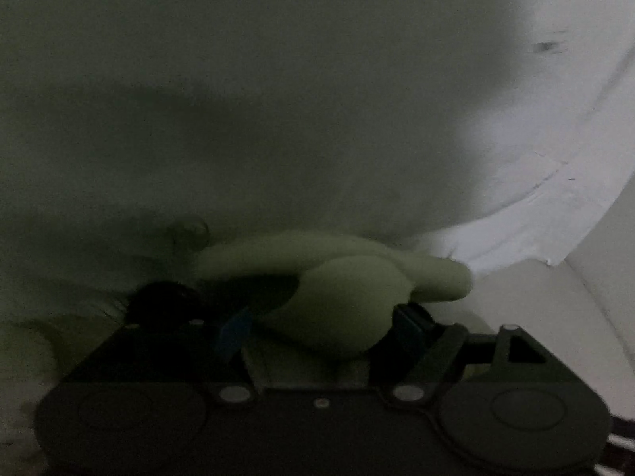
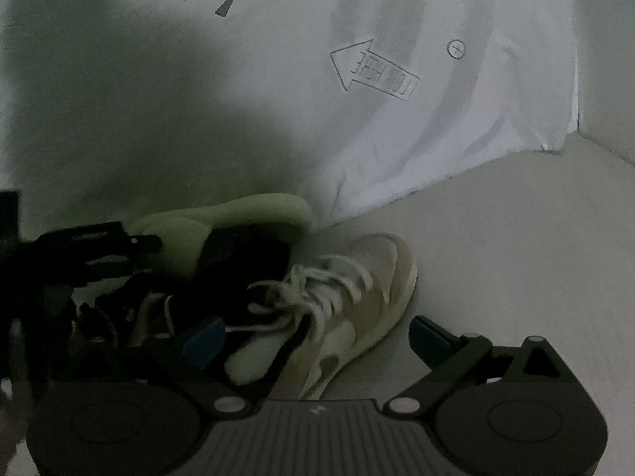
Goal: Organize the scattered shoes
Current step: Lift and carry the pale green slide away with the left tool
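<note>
**Two shoes at the wall corner, one per gripper**

Between the fingers of the left gripper [image 1: 313, 325] sits the pale green clog [image 1: 341, 301]; both pads press its sides, so it reads as gripped, heel strap arching ahead of the fingertips and running crosswise to them; dim and blurred view, contact on the left pad hard to confirm.

Right gripper [image 2: 313, 341] stands wide; its left pad [image 2: 204, 341] lies against the collar of the beige laced sneaker [image 2: 345, 305], the right pad is well clear of the sole; nothing clamped. Sneaker lies ahead of and between the fingers, long axis running away from them and slanting right, toe toward the white wall sheet [image 2: 397, 119]; heel opening nearest the fingers. Green clog appears again just left of and beyond the sneaker, the left gripper's dark body beside it.

Judgement: right hand is nearer the sneaker; closing needs the fingers centred across its width.
</note>
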The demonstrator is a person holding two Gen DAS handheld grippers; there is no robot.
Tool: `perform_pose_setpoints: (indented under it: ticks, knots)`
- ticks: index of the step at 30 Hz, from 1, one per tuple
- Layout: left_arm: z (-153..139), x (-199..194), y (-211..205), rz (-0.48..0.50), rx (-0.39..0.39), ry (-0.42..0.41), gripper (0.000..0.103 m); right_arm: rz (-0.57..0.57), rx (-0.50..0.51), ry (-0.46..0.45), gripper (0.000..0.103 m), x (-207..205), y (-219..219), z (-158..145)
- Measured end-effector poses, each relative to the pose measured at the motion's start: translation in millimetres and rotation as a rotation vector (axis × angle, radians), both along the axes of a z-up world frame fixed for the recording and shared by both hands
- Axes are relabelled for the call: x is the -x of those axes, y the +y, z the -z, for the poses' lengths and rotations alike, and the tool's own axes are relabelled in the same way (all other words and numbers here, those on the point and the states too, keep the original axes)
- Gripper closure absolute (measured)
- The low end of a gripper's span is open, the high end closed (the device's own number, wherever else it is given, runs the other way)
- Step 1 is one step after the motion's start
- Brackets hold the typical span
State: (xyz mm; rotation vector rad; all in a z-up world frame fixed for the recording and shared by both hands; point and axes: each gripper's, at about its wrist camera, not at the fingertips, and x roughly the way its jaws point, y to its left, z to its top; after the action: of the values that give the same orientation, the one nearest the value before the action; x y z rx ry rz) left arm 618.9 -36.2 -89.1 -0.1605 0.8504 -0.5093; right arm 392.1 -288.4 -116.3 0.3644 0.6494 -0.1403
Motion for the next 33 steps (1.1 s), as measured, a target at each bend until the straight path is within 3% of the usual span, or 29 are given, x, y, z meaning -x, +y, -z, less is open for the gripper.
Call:
perform_pose_setpoints:
  ticks: [3, 5, 7, 8, 10, 14, 15, 19, 24, 31, 33]
  knots:
    - [3, -16, 2, 0.008, 0.074, -0.021, 0.027, -0.003, 0.002, 0.017, 0.004, -2, -2, 7]
    - [4, -19, -1, 0.075, 0.115, -0.007, 0.03, -0.002, -0.005, 0.026, 0.004, -1, -4, 11]
    - [3, -15, -9, 0.114, 0.071, -0.046, 0.045, 0.004, -0.012, 0.041, 0.004, 3, -5, 15]
    - [1, -9, -16, 0.136, 0.008, -0.107, 0.049, 0.008, -0.013, 0.044, 0.004, 4, -4, 16]
    - [-2, -1, -18, 0.167, 0.0, -0.158, 0.058, 0.022, -0.017, 0.053, 0.004, 6, -5, 18]
    - [-16, 10, -2, 0.083, 0.176, -0.152, 0.084, 0.049, -0.016, 0.041, 0.004, 12, -6, 13]
    - [-22, 14, 0, 0.067, 0.193, -0.162, 0.086, 0.054, -0.007, 0.03, 0.004, 15, -6, 8]
    - [-53, 40, -1, 0.078, 0.159, -0.244, 0.087, 0.074, 0.012, -0.02, 0.004, 31, -9, -13]
    - [-110, 119, 30, 0.129, 0.188, -0.279, 0.087, 0.105, 0.026, -0.084, 0.004, 62, -16, -40]
    - [-168, 256, 83, 0.343, 0.148, -0.184, 0.087, 0.136, 0.028, -0.152, 0.004, 136, -20, -70]
    - [-176, 305, 100, 0.425, 0.112, -0.108, 0.087, 0.141, 0.027, -0.156, 0.004, 169, -17, -73]
